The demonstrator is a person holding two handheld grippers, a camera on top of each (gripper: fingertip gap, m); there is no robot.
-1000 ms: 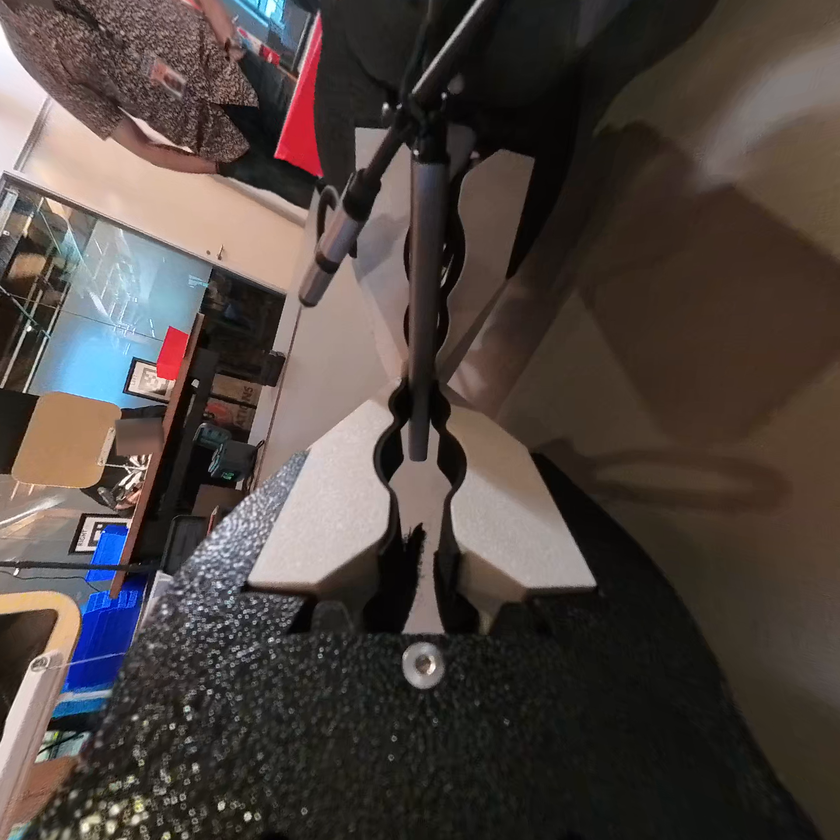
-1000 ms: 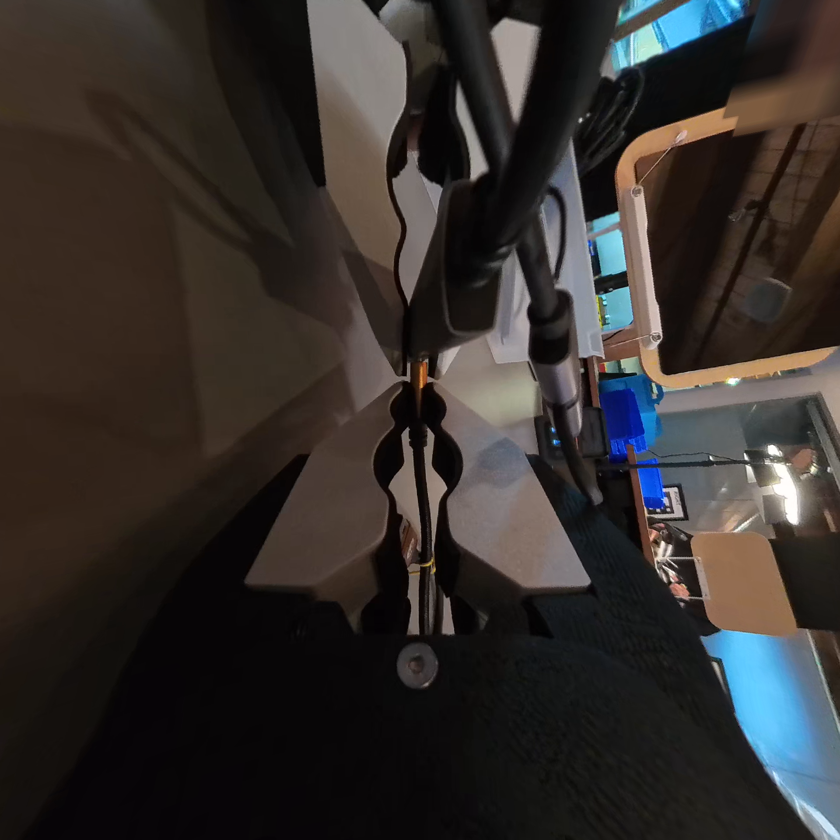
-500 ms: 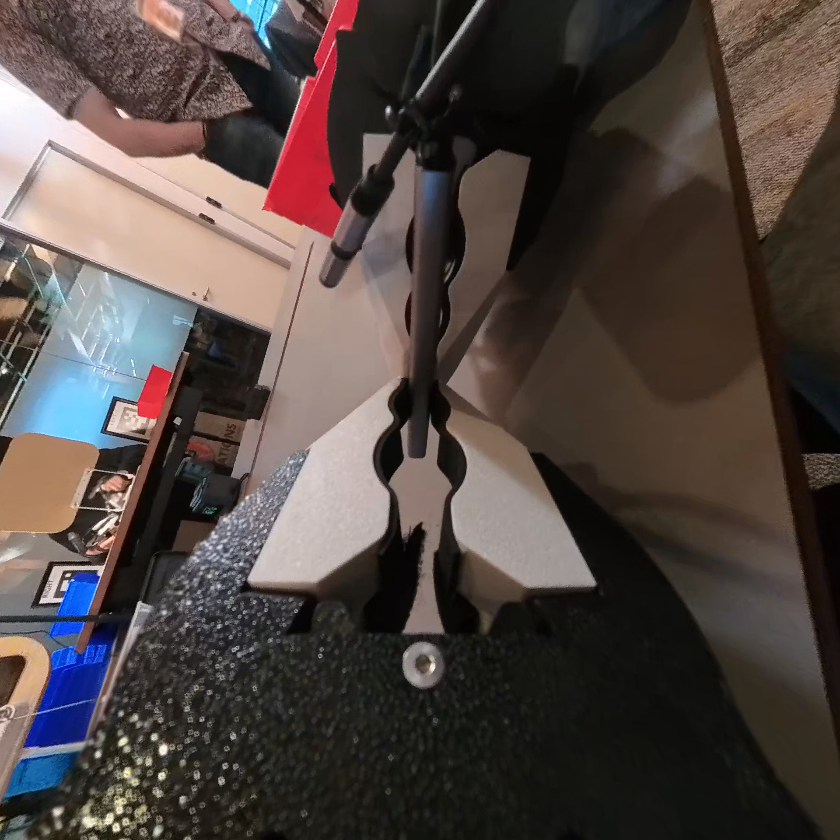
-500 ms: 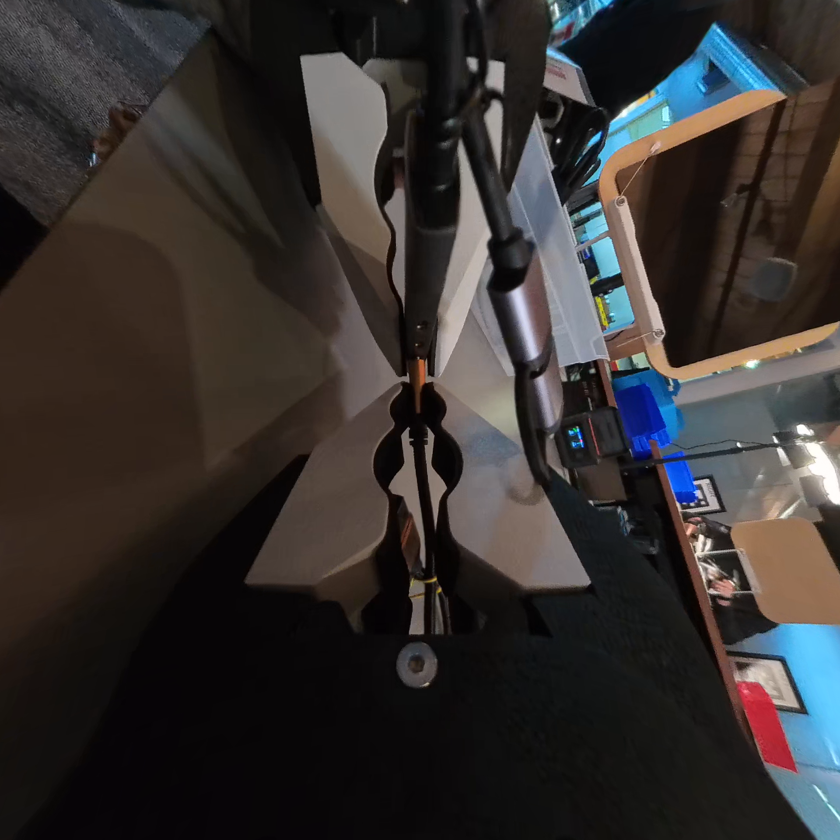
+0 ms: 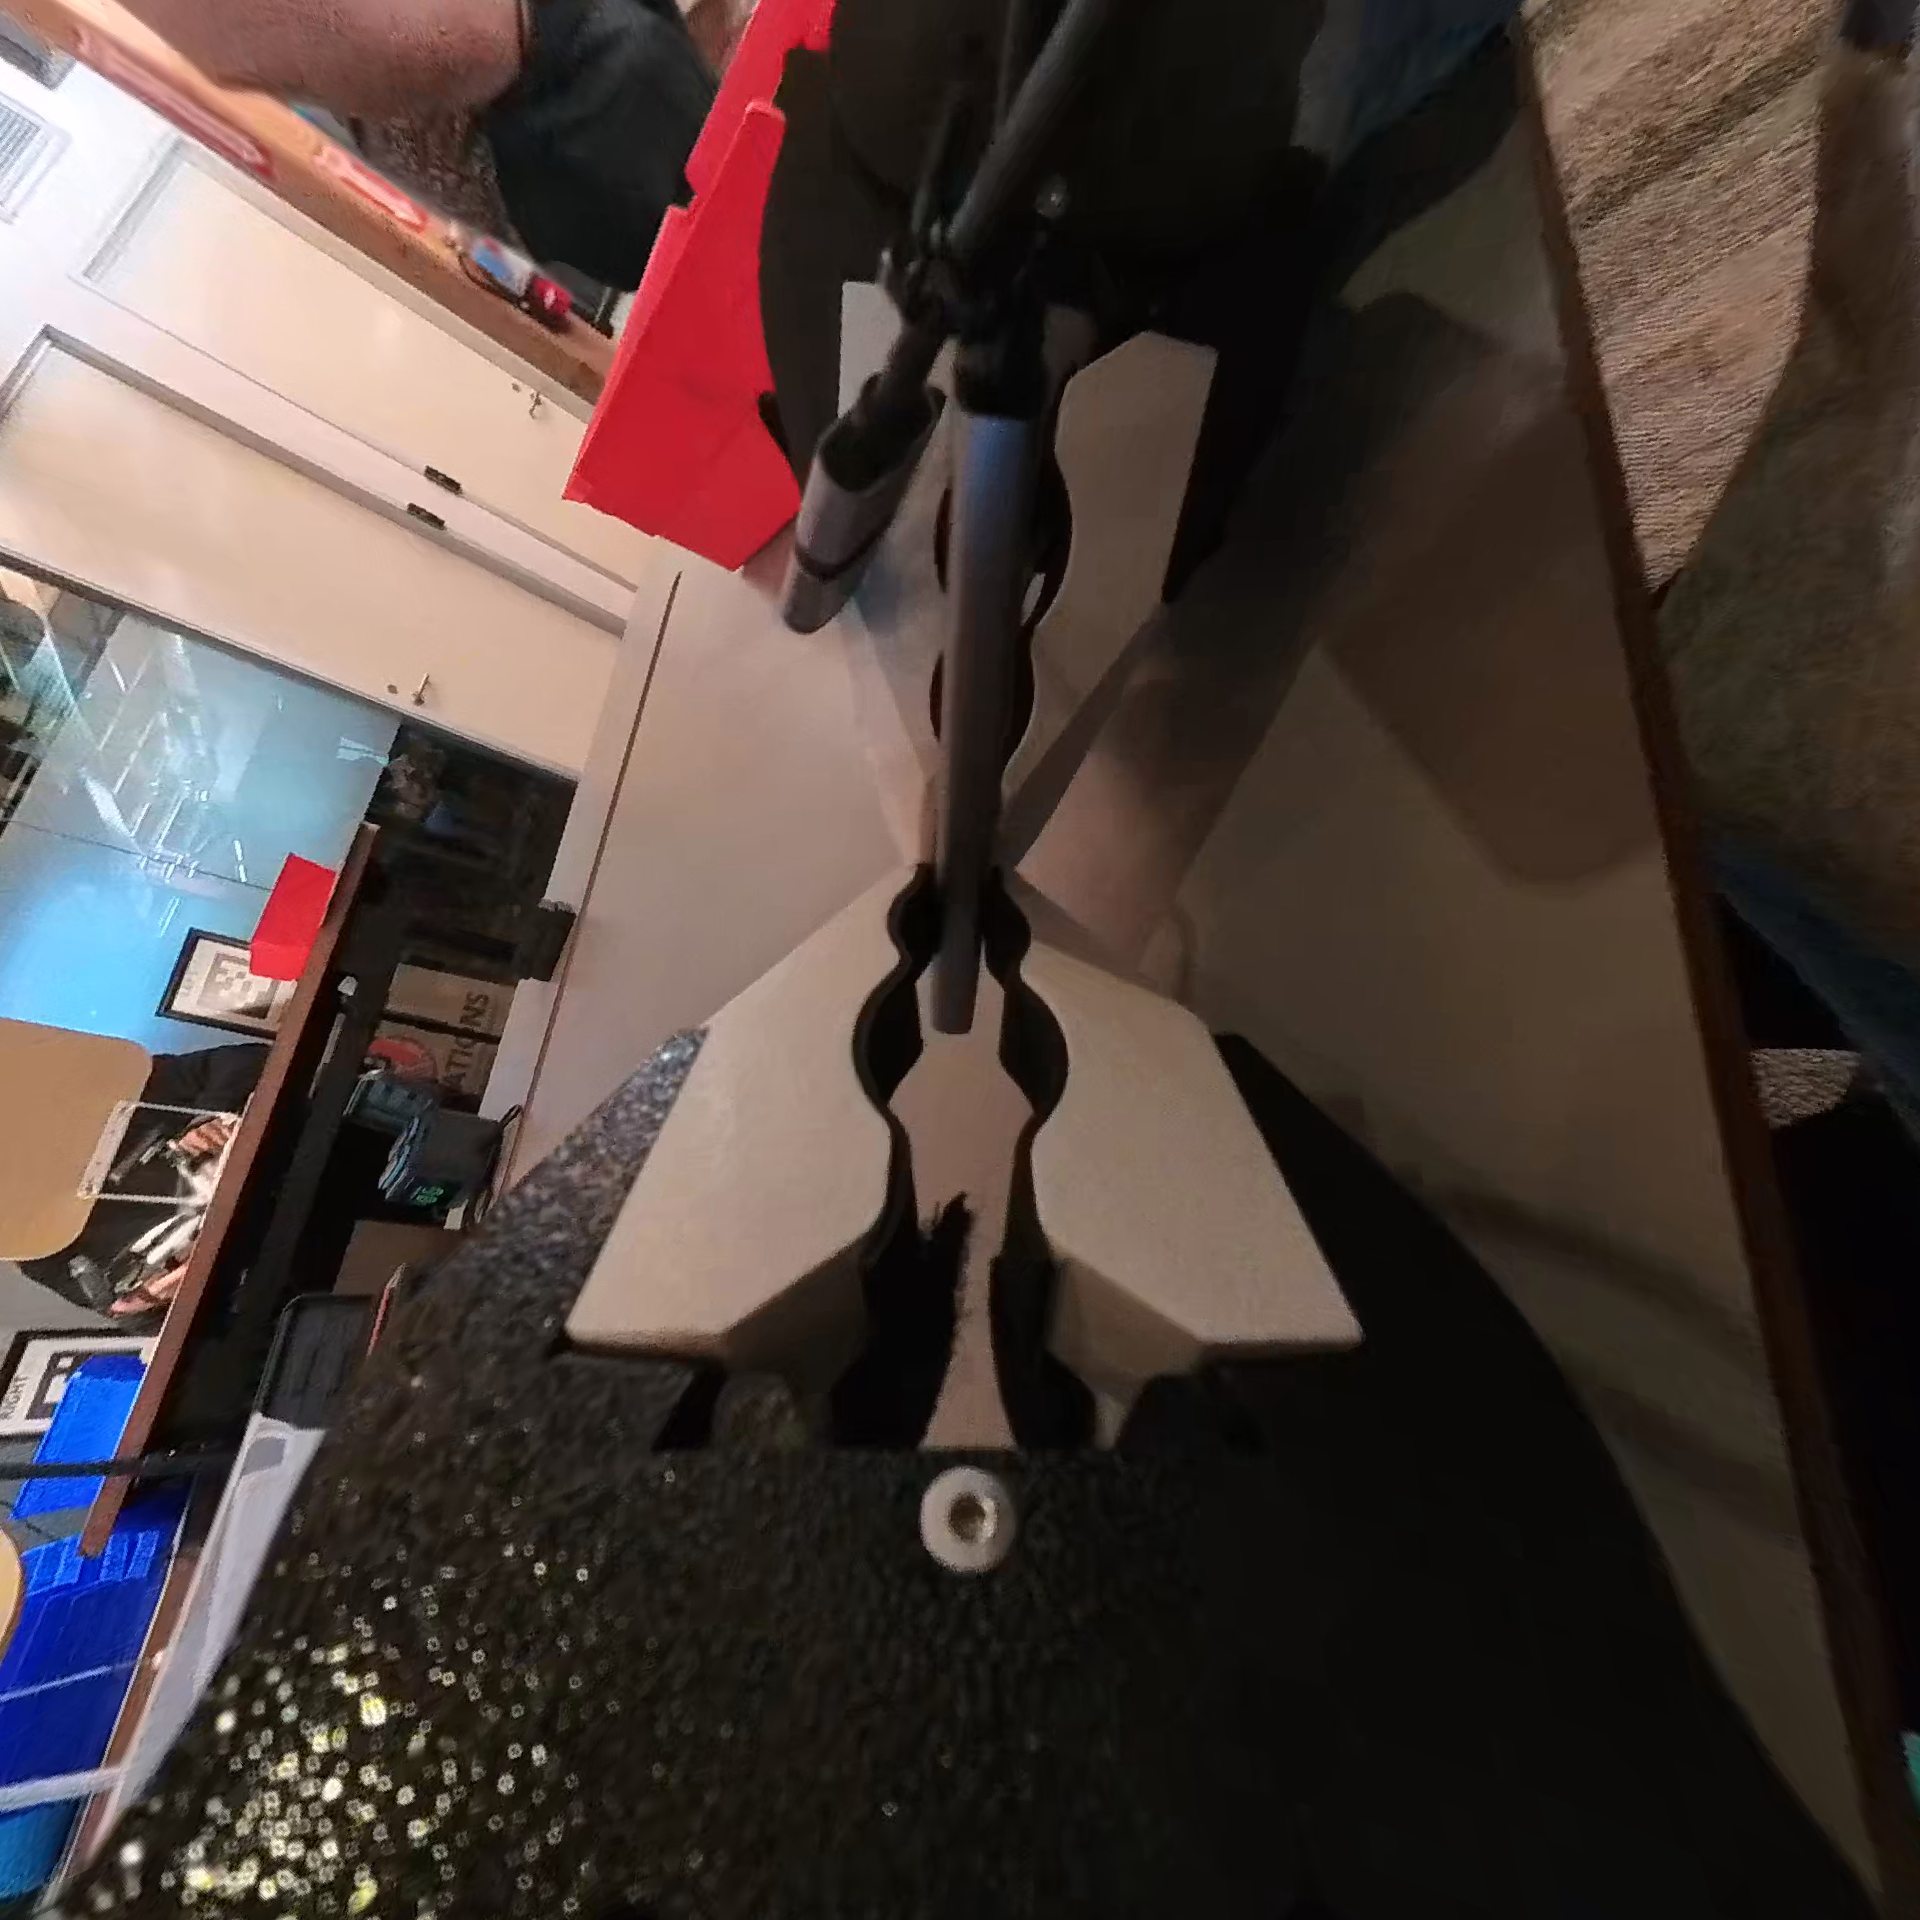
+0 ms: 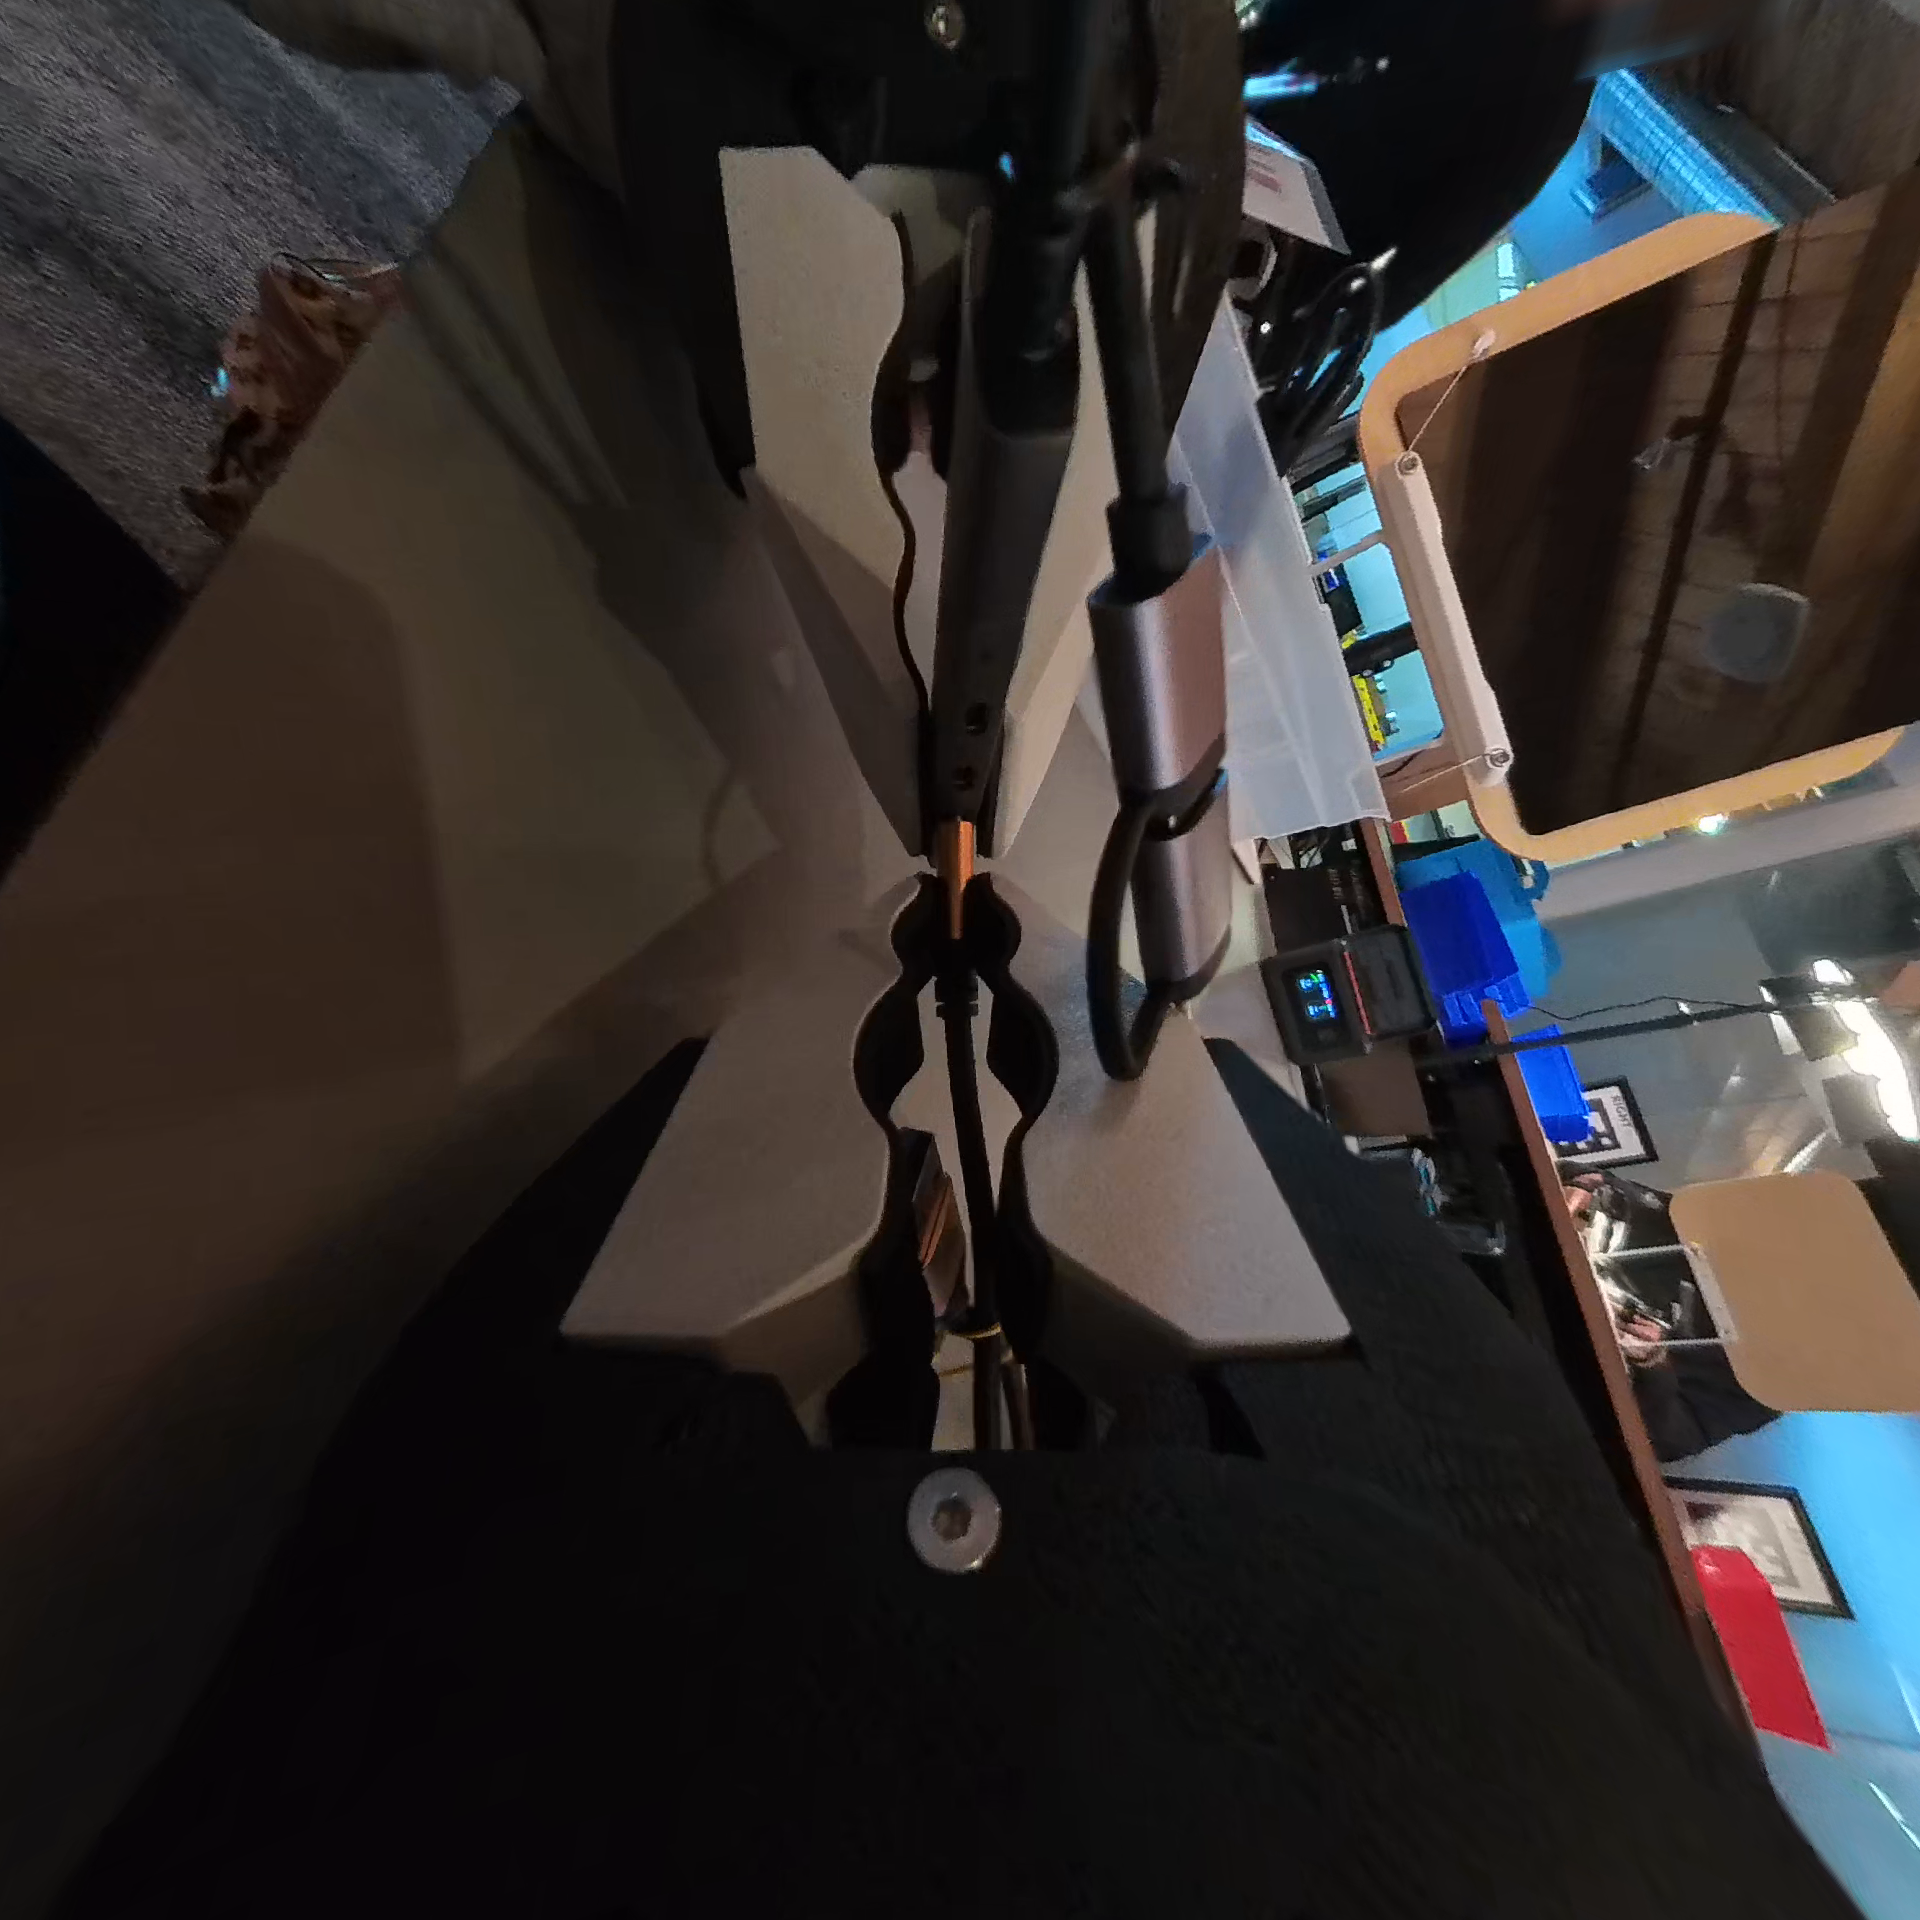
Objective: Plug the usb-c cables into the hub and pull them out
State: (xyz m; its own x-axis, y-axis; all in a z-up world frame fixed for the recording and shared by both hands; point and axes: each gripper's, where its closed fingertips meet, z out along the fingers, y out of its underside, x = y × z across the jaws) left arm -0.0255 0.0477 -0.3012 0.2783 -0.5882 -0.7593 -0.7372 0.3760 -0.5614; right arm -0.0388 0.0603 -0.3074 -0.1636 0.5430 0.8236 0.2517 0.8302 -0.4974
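In the left wrist view my left gripper is shut on the near end of the thin grey hub, seen edge-on above the beige table. A grey connector dangles from the hub's far end on a black lead. In the right wrist view my right gripper is shut on the cable's orange plug; its black cable runs back between the fingers. The plug's tip meets the hub's end; I cannot tell how deep. The grey connector hangs beside it. The two grippers stand tip to tip.
The table's dark edge and grey carpet lie to the right in the left wrist view. A red block and a person are beyond. A clear plastic bin and a small black device with a lit screen stand behind. My two grippers' fingertips are within a few centimetres of each other.
Both grippers have turned and shifted together, so the background slid. The dangling grey connector has swung. Both grips are unchanged and the plug stays at the hub's end.
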